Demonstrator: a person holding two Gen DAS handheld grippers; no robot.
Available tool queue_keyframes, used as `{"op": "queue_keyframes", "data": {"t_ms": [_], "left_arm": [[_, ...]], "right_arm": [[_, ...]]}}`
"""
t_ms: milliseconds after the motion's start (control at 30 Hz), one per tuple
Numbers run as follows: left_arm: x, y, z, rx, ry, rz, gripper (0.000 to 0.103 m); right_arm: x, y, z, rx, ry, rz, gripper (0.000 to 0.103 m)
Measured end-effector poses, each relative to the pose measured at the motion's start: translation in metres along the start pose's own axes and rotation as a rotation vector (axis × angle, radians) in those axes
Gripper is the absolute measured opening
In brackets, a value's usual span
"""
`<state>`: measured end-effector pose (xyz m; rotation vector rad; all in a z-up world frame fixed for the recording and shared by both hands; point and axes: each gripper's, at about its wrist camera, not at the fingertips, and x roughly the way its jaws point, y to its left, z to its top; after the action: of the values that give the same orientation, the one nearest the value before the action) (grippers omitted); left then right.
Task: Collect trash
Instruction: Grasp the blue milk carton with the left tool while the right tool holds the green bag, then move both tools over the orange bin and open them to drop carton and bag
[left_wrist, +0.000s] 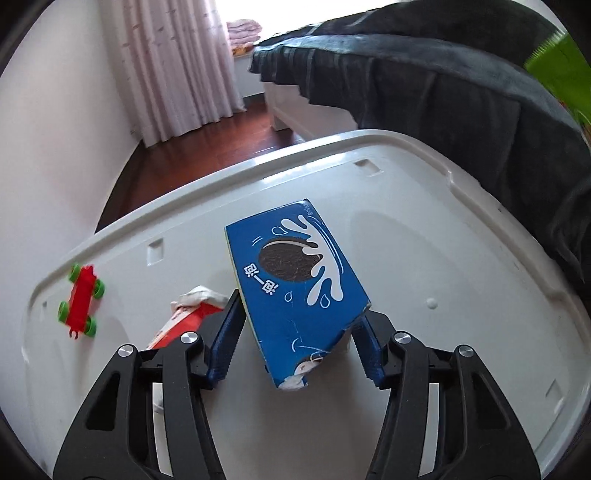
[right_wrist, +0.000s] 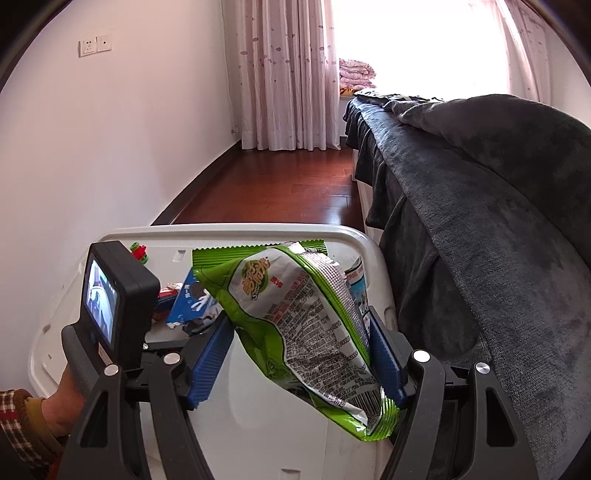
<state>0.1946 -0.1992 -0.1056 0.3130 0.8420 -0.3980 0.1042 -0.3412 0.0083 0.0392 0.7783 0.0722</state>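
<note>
Bedroom with a white plastic table (left_wrist: 461, 236) beside a dark-blanketed bed (right_wrist: 480, 184). At frame centre, the left gripper (left_wrist: 301, 334) has its jaws closed against the torn blue cookie box (left_wrist: 295, 280), biting only its near end (the box may pivot or slip). The right gripper (right_wrist: 301, 354) pinches a green snack bag (right_wrist: 295, 317), which could slide free. A red toy car (left_wrist: 81, 301), at left, is not trash.
</note>
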Motion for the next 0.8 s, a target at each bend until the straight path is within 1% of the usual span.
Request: {"op": "queue_keyframes", "data": {"t_ms": [67, 167, 267, 367, 467, 533, 633, 667, 767, 800], "left_arm": [[-0.002, 0.000, -0.001, -0.005, 0.001, 0.004, 0.052], [-0.008, 0.006, 0.000, -0.042, -0.007, -0.006, 0.052], [-0.021, 0.010, -0.001, -0.059, -0.023, 0.001, 0.052], [-0.043, 0.015, -0.005, -0.079, -0.043, 0.012, 0.052], [-0.075, 0.024, -0.017, -0.119, -0.053, 0.026, 0.052], [-0.103, 0.029, -0.029, -0.131, -0.070, 0.055, 0.052], [-0.148, 0.044, -0.056, -0.184, -0.092, 0.094, 0.052], [-0.165, 0.049, -0.070, -0.214, -0.094, 0.103, 0.052], [-0.200, 0.061, -0.106, -0.265, -0.097, 0.130, 0.052], [-0.215, 0.066, -0.126, -0.292, -0.092, 0.139, 0.052]], "right_arm": [[-0.001, 0.001, 0.000, -0.002, -0.002, 0.001, 0.070], [-0.002, 0.002, 0.001, -0.005, -0.005, 0.002, 0.070], [-0.005, 0.004, 0.001, -0.007, -0.008, 0.003, 0.070], [-0.011, 0.008, 0.001, -0.004, -0.015, 0.007, 0.070], [-0.025, 0.020, -0.001, 0.003, -0.028, 0.017, 0.070], [-0.038, 0.032, -0.007, 0.011, -0.034, 0.037, 0.070], [-0.059, 0.054, -0.021, 0.030, -0.048, 0.069, 0.070], [-0.065, 0.061, -0.027, 0.035, -0.050, 0.078, 0.070], [-0.087, 0.091, -0.058, 0.038, -0.051, 0.100, 0.070], [-0.093, 0.100, -0.071, 0.038, -0.050, 0.107, 0.070]]}}
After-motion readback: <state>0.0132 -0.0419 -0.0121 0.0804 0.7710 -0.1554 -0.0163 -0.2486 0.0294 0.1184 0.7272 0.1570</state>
